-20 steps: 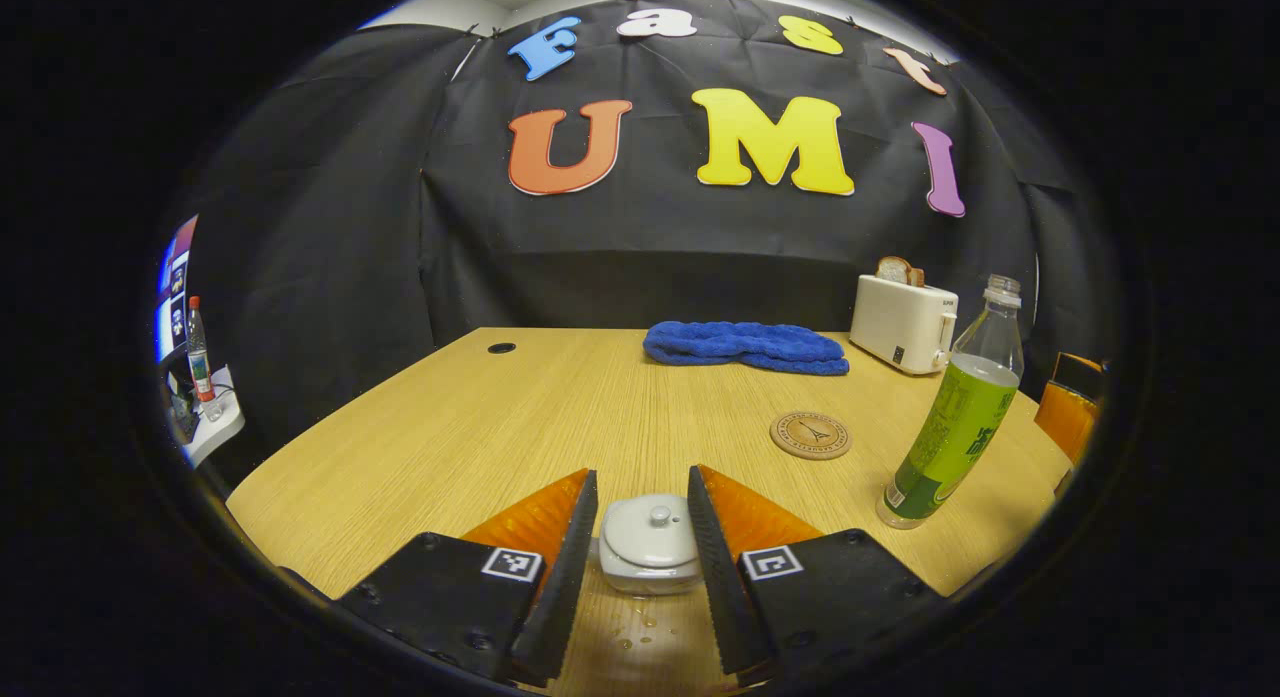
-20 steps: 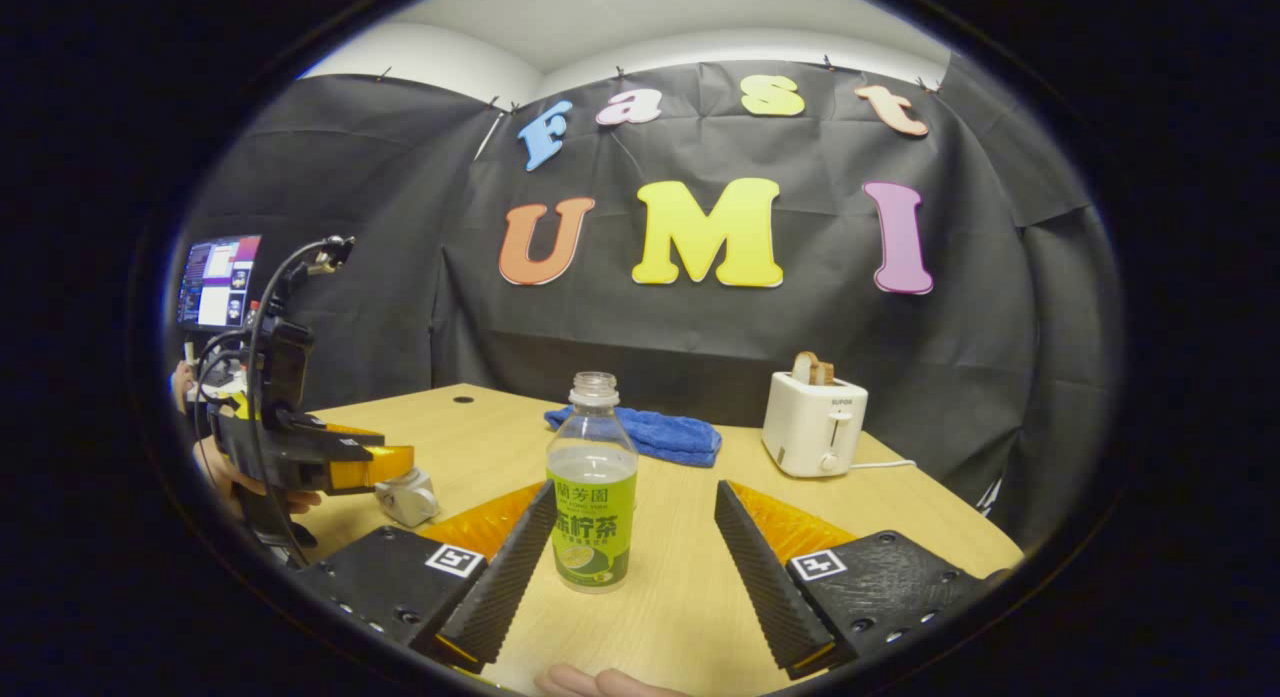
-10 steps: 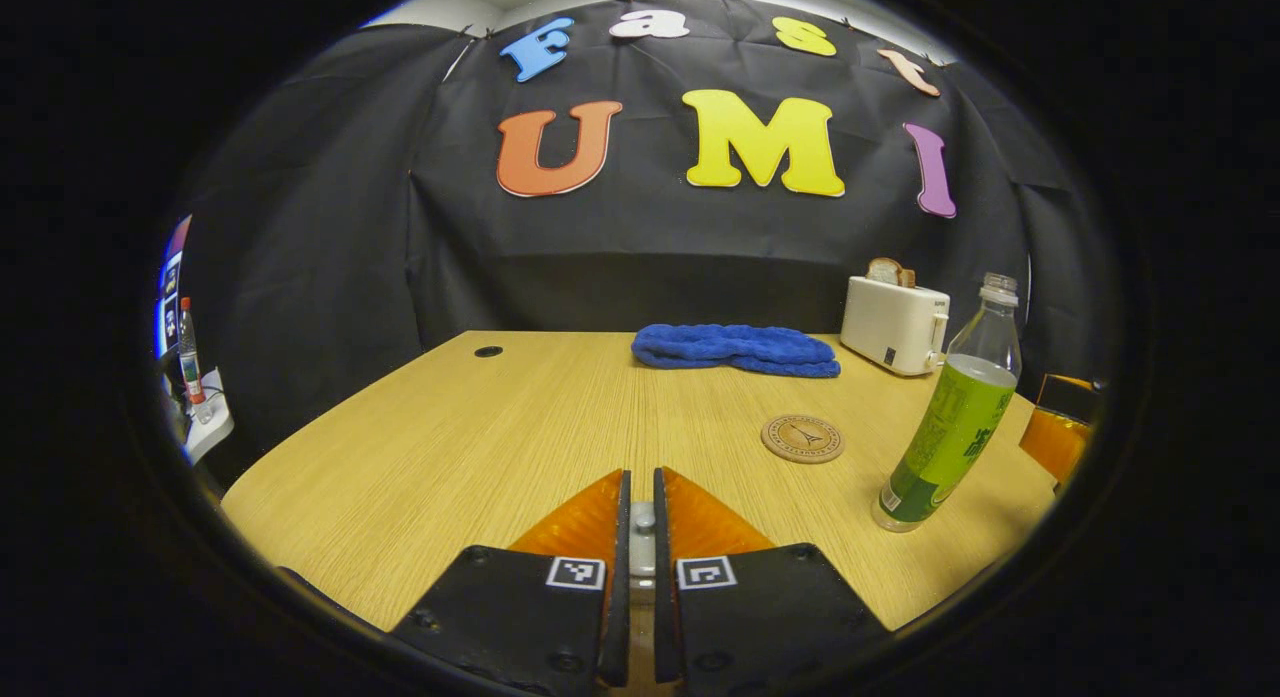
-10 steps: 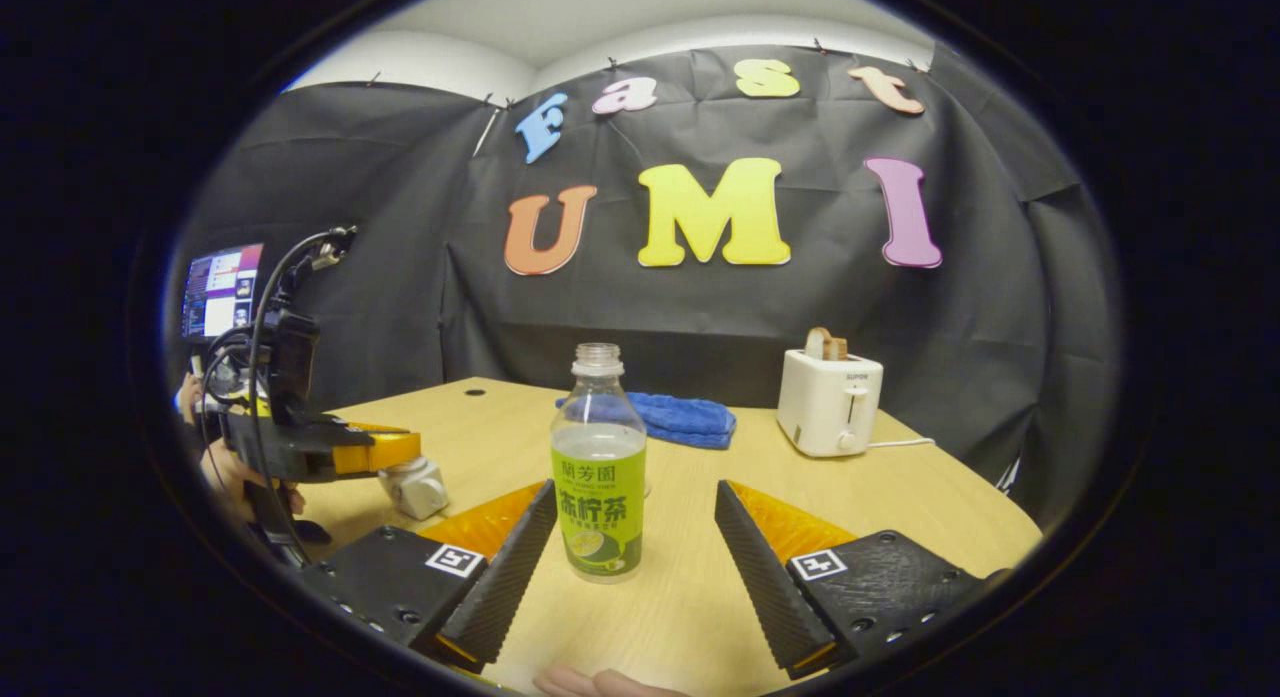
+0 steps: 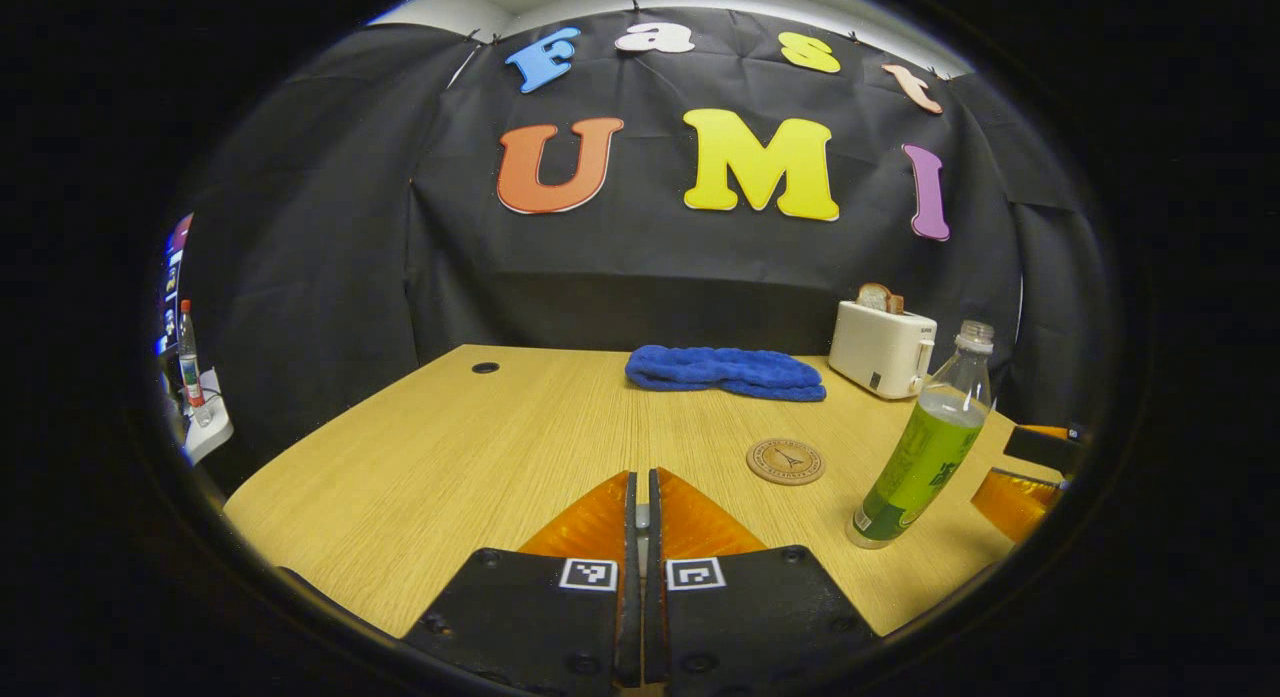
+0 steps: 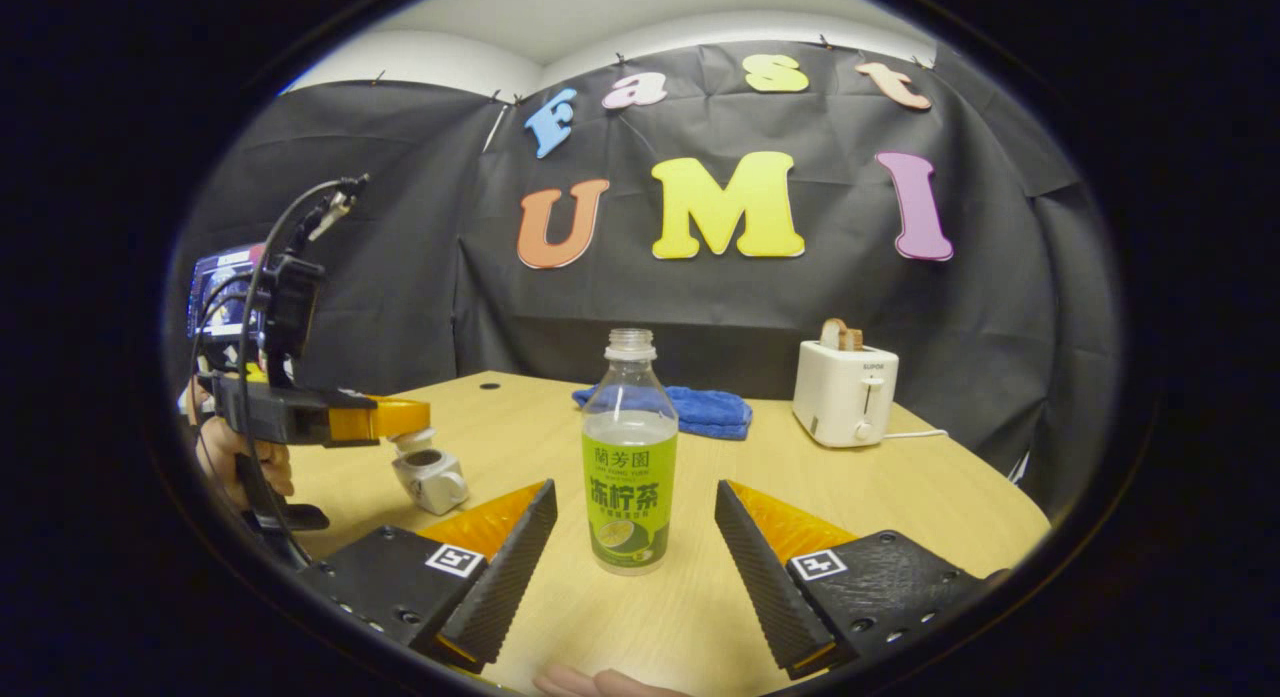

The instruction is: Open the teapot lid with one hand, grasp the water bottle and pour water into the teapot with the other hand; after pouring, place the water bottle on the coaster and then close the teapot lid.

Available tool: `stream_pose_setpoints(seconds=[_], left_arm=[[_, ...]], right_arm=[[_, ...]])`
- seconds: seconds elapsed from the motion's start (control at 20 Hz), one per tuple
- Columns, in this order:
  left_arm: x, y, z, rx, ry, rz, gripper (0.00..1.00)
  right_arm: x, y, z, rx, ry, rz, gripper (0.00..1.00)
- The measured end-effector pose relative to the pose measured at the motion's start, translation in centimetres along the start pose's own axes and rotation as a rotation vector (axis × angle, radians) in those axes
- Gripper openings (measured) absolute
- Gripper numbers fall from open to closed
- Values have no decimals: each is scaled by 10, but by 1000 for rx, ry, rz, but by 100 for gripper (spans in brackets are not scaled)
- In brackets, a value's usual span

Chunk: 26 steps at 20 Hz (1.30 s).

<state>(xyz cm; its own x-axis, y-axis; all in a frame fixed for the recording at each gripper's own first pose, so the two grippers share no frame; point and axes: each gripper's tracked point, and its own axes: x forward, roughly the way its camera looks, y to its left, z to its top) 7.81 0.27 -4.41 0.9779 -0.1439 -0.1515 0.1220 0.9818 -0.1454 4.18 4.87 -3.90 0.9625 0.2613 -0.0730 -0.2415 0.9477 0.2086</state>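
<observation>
In the right gripper view the small white teapot [image 6: 436, 480] stands on the table with its dark mouth uncovered. Just above it hangs the white lid [image 6: 411, 440], its knob pinched by my left gripper [image 6: 412, 418]. In the left gripper view that gripper [image 5: 641, 477] is shut, with a sliver of the lid's knob [image 5: 641, 518] between its fingers. The uncapped green-labelled water bottle [image 6: 630, 469] stands upright between the fingers of my open right gripper [image 6: 635, 522], apart from both. The round coaster [image 5: 786, 461] lies left of the bottle [image 5: 922, 455]. My right gripper [image 5: 1030, 469] shows past the bottle.
A white toaster [image 6: 845, 408] holding toast and a folded blue cloth [image 6: 706, 411] sit at the table's back. A hand [image 6: 236, 465] holds the left gripper at the table's left edge, a monitor [image 6: 214, 295] behind it. A cable hole [image 5: 485, 367] lies far left.
My left gripper closed on the lid's knob and lifted the lid off the teapot. The right gripper moved slightly nearer the bottle and stayed open.
</observation>
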Motion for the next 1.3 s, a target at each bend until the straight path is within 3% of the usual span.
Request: stream_pose_setpoints(seconds=[0.4,0.8,0.9,1.0,1.3], left_arm=[[-33,11,31,33,-73,0,4],[-49,29,32,22,-85,22,4],[-51,33,30,17,-78,24,4],[-53,37,26,11,-75,25,4],[-60,50,18,-7,-68,24,4]], right_arm=[[37,7,-8,42,29,-27,95],[74,8,-18,24,72,-59,96],[79,5,-18,15,71,-77,92],[76,5,-17,14,77,-91,76],[68,8,4,-206,99,-118,73]])
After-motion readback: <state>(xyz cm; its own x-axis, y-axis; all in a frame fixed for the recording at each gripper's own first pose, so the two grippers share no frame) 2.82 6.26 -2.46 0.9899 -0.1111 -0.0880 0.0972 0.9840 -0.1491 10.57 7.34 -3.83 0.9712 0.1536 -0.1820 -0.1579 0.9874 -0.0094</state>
